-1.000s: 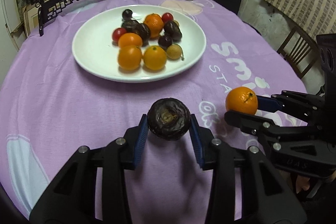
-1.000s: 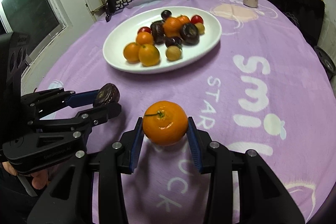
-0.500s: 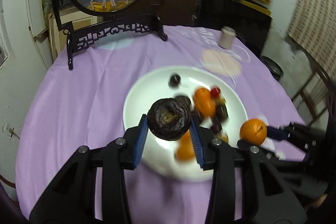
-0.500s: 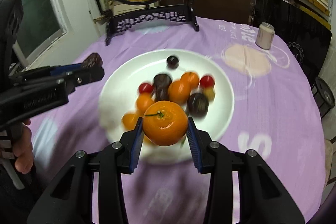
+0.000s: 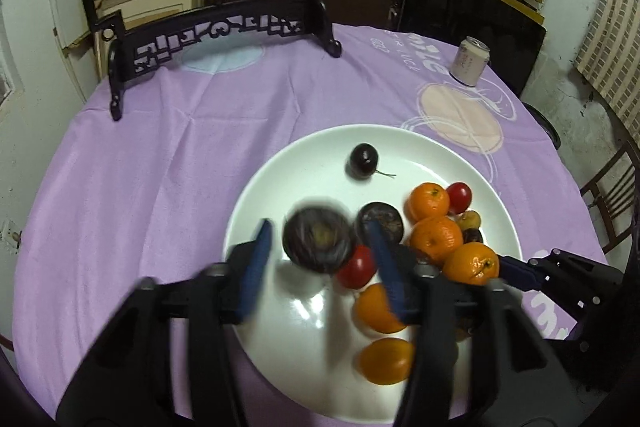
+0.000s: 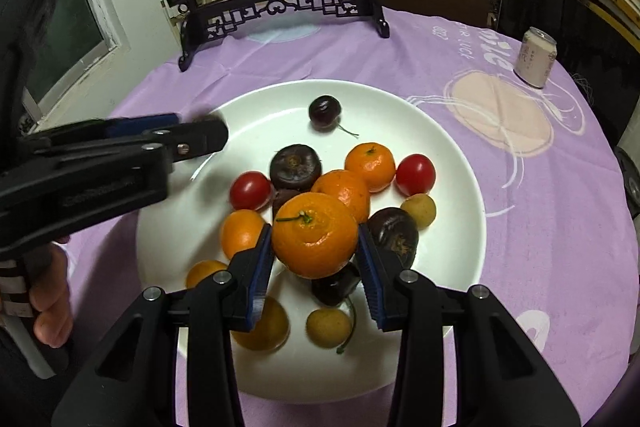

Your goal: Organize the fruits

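A white plate [image 5: 280,171] [image 6: 460,155] holds several tangerines, cherry tomatoes, dark fruits and a dark cherry [image 5: 362,155] [image 6: 325,111]. My left gripper [image 5: 320,249] is over the plate's left part with its jaws spread. A dark wrinkled fruit [image 5: 318,239] is blurred between them, clear of both pads. My right gripper [image 6: 316,247] is shut on a tangerine [image 6: 315,235] [image 5: 471,263] and holds it above the pile of fruit. The left gripper also shows in the right wrist view [image 6: 200,135], at the plate's left rim.
The round table has a purple cloth [image 5: 160,147]. A black carved stand with a round deer picture [image 5: 208,27] [image 6: 276,7] is at the back. A pale can [image 5: 468,61] [image 6: 536,57] stands at the back right. A chair [image 5: 612,195] is to the right.
Both grippers moved from the table's front edge to over the plate. The left jaws have opened and the dark fruit has come free between them. The right still holds its tangerine.
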Demonstrator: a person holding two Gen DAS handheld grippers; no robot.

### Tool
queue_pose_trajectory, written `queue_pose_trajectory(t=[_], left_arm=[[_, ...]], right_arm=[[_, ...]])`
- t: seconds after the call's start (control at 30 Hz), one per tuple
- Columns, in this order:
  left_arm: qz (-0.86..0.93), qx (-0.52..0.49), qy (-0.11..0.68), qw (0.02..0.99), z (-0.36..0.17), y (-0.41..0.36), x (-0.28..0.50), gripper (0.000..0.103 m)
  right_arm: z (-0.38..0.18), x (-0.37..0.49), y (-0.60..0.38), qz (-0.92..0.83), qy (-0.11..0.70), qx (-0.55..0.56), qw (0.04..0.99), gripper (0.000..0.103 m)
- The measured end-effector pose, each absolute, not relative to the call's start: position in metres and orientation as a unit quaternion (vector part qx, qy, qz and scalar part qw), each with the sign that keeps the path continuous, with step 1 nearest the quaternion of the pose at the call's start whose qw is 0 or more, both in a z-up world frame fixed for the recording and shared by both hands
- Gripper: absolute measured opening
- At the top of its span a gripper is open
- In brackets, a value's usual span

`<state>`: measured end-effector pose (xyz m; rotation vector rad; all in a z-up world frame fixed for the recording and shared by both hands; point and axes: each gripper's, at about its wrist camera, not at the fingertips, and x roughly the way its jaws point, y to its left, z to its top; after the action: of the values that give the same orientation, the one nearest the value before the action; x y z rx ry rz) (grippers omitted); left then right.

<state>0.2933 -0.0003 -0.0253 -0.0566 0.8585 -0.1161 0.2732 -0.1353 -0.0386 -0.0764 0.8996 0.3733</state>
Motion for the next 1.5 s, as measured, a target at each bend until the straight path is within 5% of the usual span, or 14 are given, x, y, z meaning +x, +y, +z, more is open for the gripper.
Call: queue_pose_trajectory(t=[0.13,0.2,0.37,0.47,0.8,1.5], left_arm=[[-0.064,-0.03,0.403,0.912,-0.02,0.002,0.279,0.065],[-0.065,-0.031,0.397,0.915,-0.018,0.002,0.268,0.082],[-0.068,-0.034,0.386,0.919,-0.015,0.003,0.229,0.089],[-0.06,-0.036,0.377,0.924,-0.013,0.008,0.195,0.099],[-0.075,-0.001,0.36,0.93,0.002,-0.006,0.113,0.101],[-0.068,-0.013,0.359,0.931,0.003,0.001,0.086,0.101]], right_arm=[[-0.031,0.265,-0.141,0.166,0.411,-0.032,0.896,0.058],[-0.028,0.256,-0.144,0.16,0.403,-0.037,0.901,0.061],[-0.023,0.226,-0.154,0.133,0.4,-0.035,0.906,0.094],[-0.017,0.199,-0.163,0.12,0.383,-0.03,0.915,0.1],[-0.017,0.138,-0.179,0.097,0.386,-0.02,0.917,0.101],[-0.01,0.105,-0.168,0.122,0.384,-0.024,0.915,0.101]])
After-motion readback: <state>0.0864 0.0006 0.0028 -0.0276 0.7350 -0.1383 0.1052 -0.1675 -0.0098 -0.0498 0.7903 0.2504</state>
